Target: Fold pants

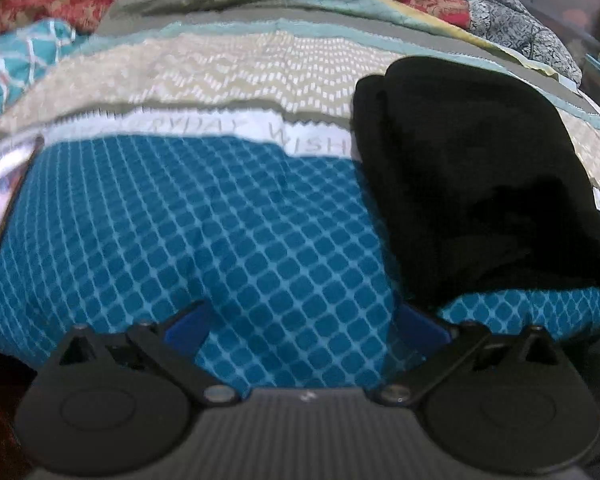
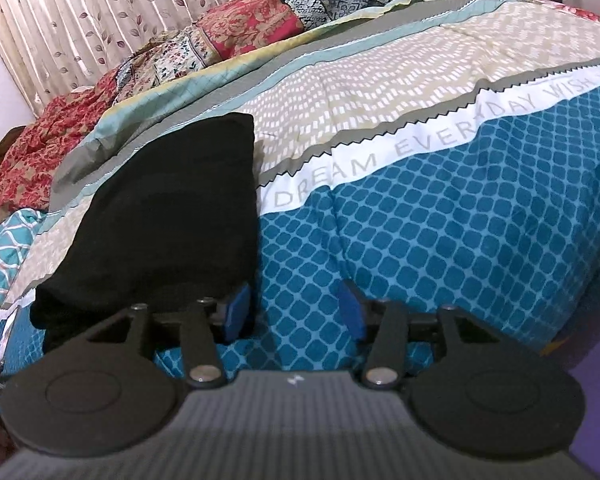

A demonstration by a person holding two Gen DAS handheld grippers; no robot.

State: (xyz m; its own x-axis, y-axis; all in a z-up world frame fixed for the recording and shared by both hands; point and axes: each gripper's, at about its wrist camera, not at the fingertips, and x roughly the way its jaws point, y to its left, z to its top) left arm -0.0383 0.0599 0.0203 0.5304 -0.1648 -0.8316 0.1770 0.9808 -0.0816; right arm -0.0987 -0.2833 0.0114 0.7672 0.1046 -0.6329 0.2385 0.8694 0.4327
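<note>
The black pants (image 1: 472,176) lie folded in a compact stack on the bed's teal and beige quilt (image 1: 220,220). In the left wrist view they are to the right, just beyond my left gripper (image 1: 304,320), which is open and empty over the teal quilt. In the right wrist view the pants (image 2: 160,224) are at the left, touching or just behind the left blue pad of my right gripper (image 2: 296,312). That gripper is open and holds nothing.
A phone-like flat object (image 1: 4,196) lies on the quilt at the left. Rumpled patterned blankets (image 2: 228,36) are piled along the far side of the bed. A curtain (image 2: 80,12) hangs behind. The bed's near edge is just below the grippers.
</note>
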